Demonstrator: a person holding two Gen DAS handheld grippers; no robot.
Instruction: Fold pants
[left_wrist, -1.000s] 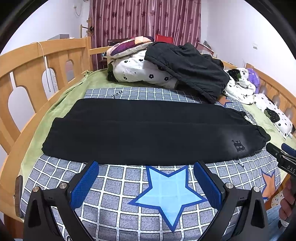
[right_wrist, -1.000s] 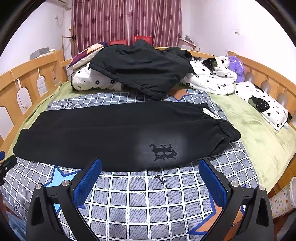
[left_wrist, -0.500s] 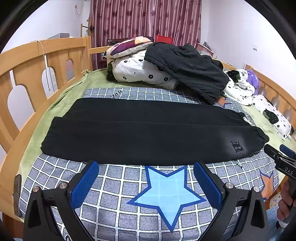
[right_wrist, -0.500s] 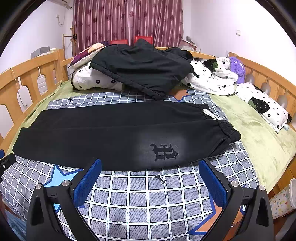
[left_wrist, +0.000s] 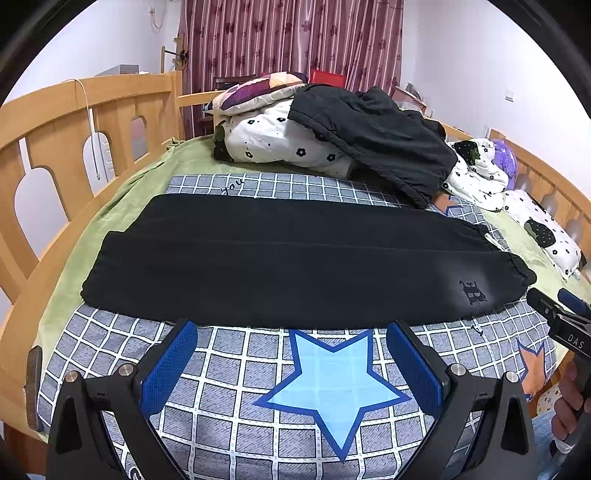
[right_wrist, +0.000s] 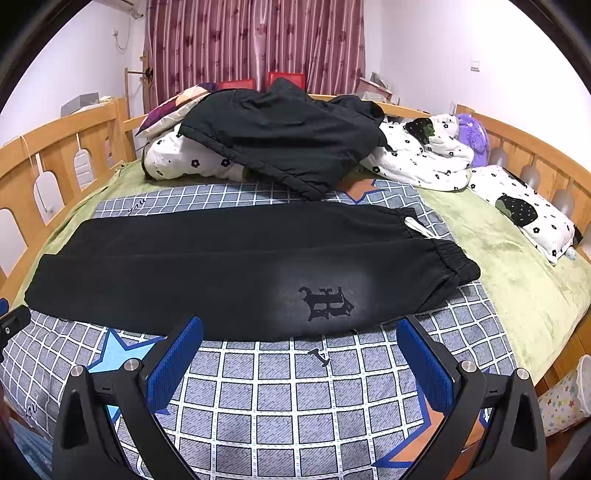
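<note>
Black pants (left_wrist: 288, 266) lie flat across the bed, folded lengthwise, one leg on the other, waistband at the right and cuffs at the left. They also show in the right wrist view (right_wrist: 207, 273), with a dark letter logo (right_wrist: 327, 302) on a faded patch. My left gripper (left_wrist: 291, 332) is open and empty, just short of the pants' near edge. My right gripper (right_wrist: 301, 328) is open and empty, in front of the logo. The right gripper's tips (left_wrist: 554, 306) show at the left view's right edge.
The pants rest on a grey checked blanket with blue stars (left_wrist: 332, 384) over a green sheet (right_wrist: 517, 280). A pile of quilts with a black jacket (right_wrist: 288, 136) fills the back of the bed. Wooden rails (left_wrist: 85, 122) run along both sides. A flowered pillow (right_wrist: 524, 214) lies right.
Both grippers have drawn slightly back and up from the pants; the view has shifted a little. The pants have not moved.
</note>
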